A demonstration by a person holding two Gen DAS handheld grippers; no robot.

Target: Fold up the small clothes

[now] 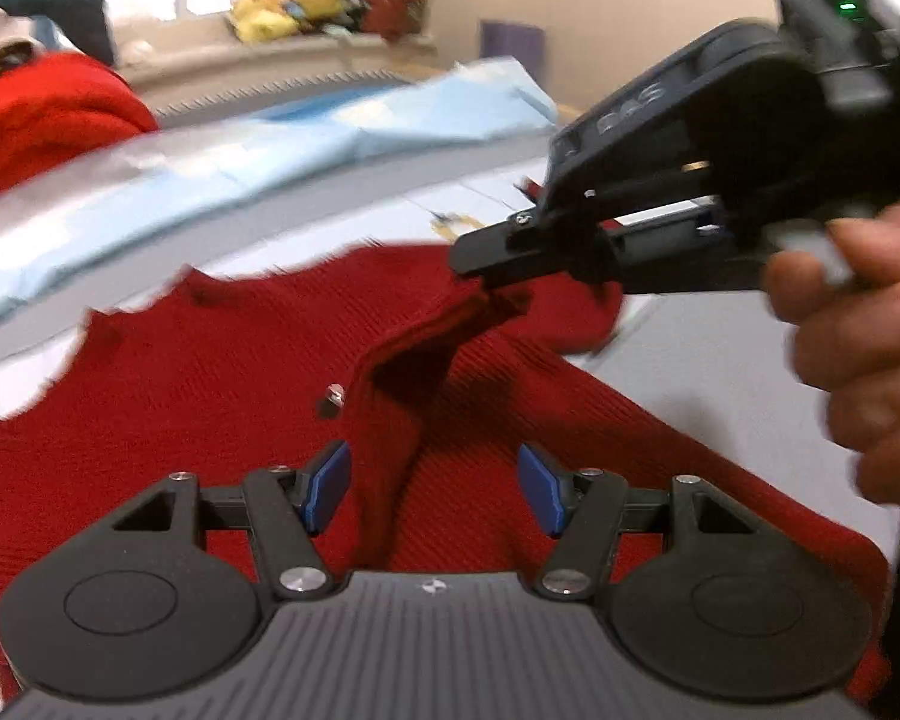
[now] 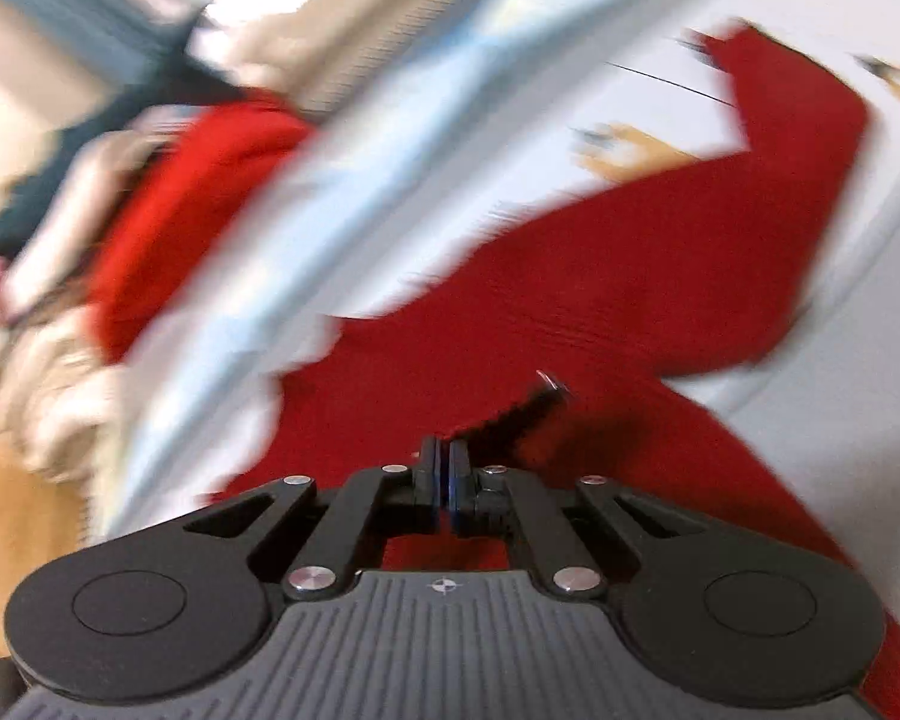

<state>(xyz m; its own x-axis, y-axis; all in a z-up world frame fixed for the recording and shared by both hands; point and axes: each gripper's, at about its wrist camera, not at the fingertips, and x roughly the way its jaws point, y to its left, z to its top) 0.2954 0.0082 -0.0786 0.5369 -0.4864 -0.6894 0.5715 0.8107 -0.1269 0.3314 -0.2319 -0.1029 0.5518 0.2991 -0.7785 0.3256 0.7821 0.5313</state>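
Note:
A small dark red knit cardigan [image 1: 222, 372] lies spread on a pale sheet [image 1: 708, 360], with a silver button [image 1: 335, 393] near its front opening. My left gripper [image 1: 435, 489] is open and empty, its blue pads just above the cardigan's front edge. My right gripper [image 1: 480, 276] comes in from the right and is shut on the cardigan's front edge, pulling up a ridge of fabric. In the right wrist view the right gripper [image 2: 444, 480] is shut on the red knit [image 2: 600, 276], and the frame is blurred.
A folded light blue cloth [image 1: 258, 156] lies behind the cardigan. A bright red garment [image 1: 42, 114] is heaped at the far left. Toys and clutter [image 1: 294, 0] sit on a sill at the back. A wooden surface [image 2: 24, 492] shows at the left.

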